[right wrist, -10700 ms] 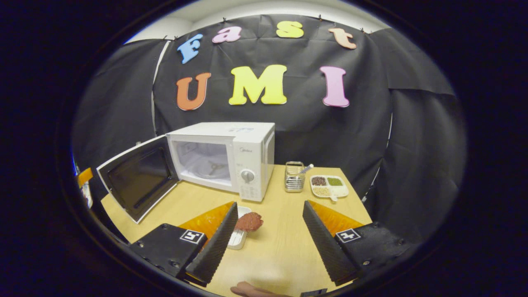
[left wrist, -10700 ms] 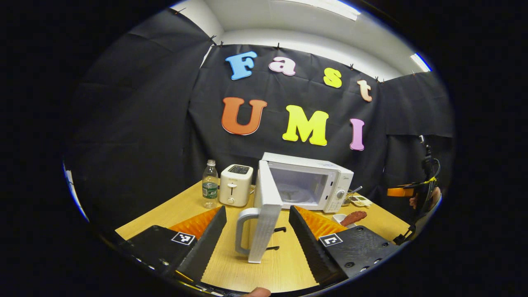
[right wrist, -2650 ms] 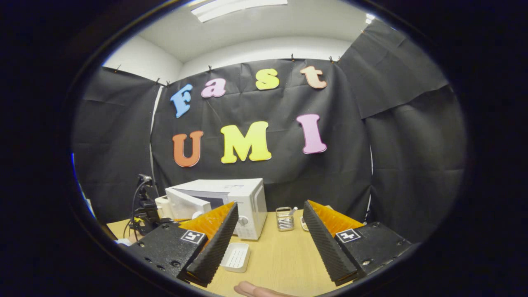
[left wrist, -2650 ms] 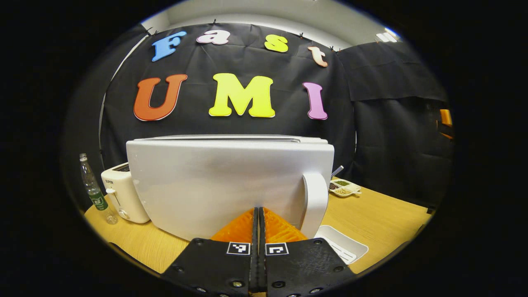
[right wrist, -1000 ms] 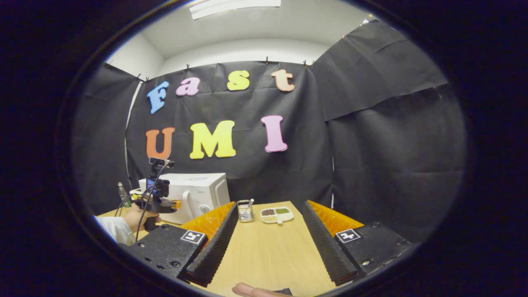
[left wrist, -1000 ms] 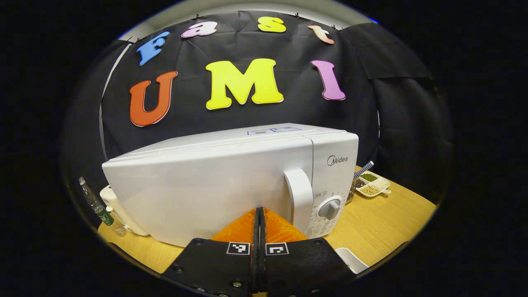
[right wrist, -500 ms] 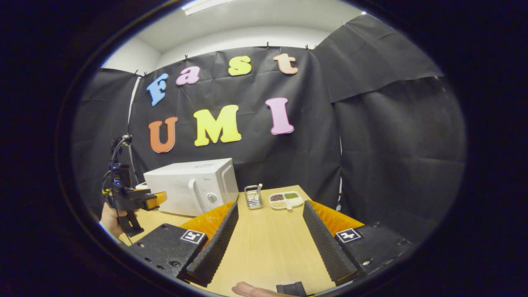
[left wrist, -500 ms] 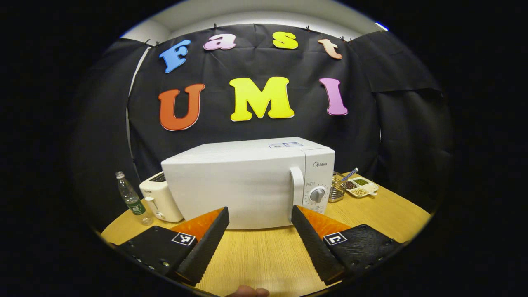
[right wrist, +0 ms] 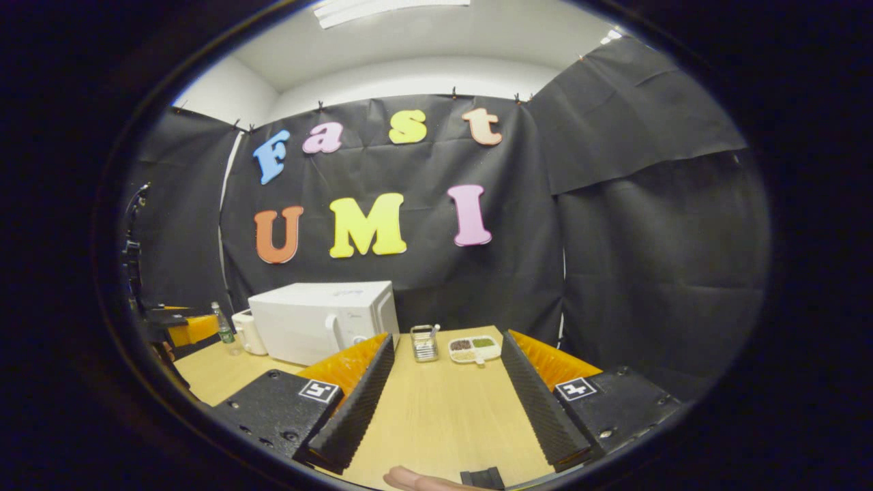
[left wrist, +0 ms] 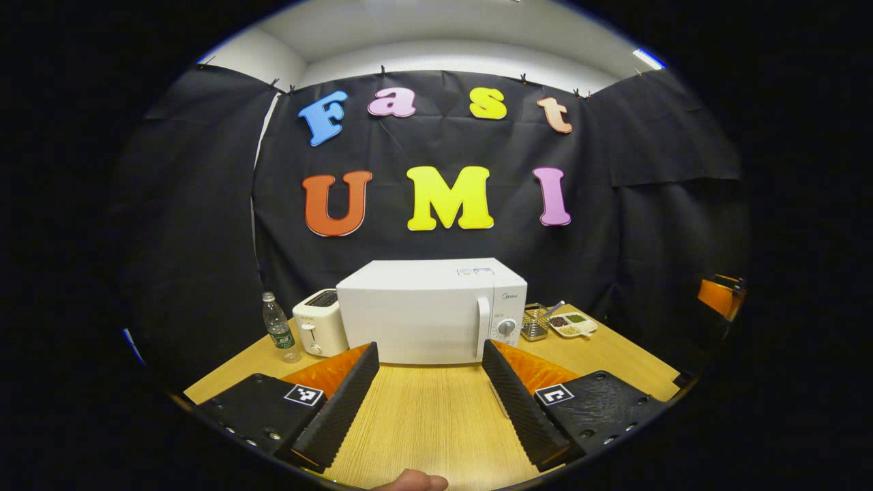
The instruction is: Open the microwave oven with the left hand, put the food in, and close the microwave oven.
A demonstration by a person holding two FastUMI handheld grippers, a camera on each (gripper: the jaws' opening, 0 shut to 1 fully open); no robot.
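Left gripper point(left wrist: 427, 402) open; toaster point(left wrist: 319, 329) beside microwave point(left wrist: 423, 310).

The microwave point(left wrist: 416, 314) door is shut, hiding its inside; the divided dish point(left wrist: 571, 324) contents are too small to tell.

Light comes from the ceiling lamp point(right wrist: 392, 9) above my right gripper point(right wrist: 443, 399), and it glares white. The table point(left wrist: 436, 416) ahead of my left gripper point(left wrist: 430, 402) is bright and sharp. Straight lines bend strongly toward the edges.
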